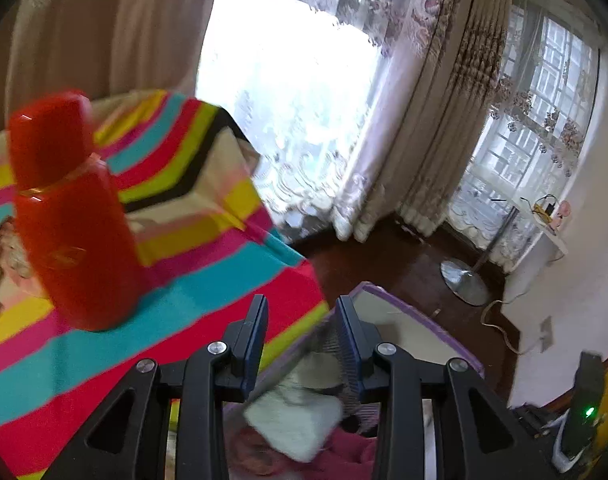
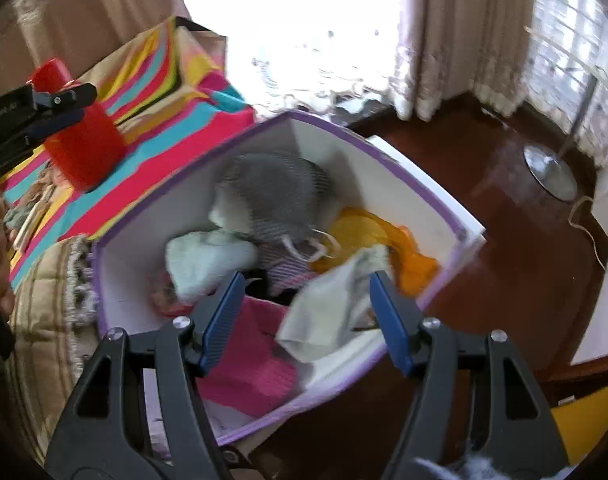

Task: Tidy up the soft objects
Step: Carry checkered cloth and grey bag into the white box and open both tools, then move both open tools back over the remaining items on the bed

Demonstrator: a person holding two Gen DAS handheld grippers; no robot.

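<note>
Across the left of both views, a striped blanket in pink, teal, yellow and red, spread over a bed. Just beside its edge, standing over dark wooden floor, a white box with purple trim, open at the top and holding the soft things: a grey striped cloth heaped toward the back corner, an orange cloth against the right wall, a pink cloth at the near side, a pale green cloth at the left, and a whitish cloth lying in front, tilted over the others. On the blanket, upright, a red bottle with a cap. Behind, tall curtains framing a bright window, and a lamp base on the floor at the right. Above the box, the right hand-held gripper, released, blue pads parted with nothing pressed between them, whitish cloth lying loose below. Over the box rim, the left hand-held gripper, also released, jaws narrowly apart, gripping nothing, grey and pale cloths blurred beneath it.
</note>
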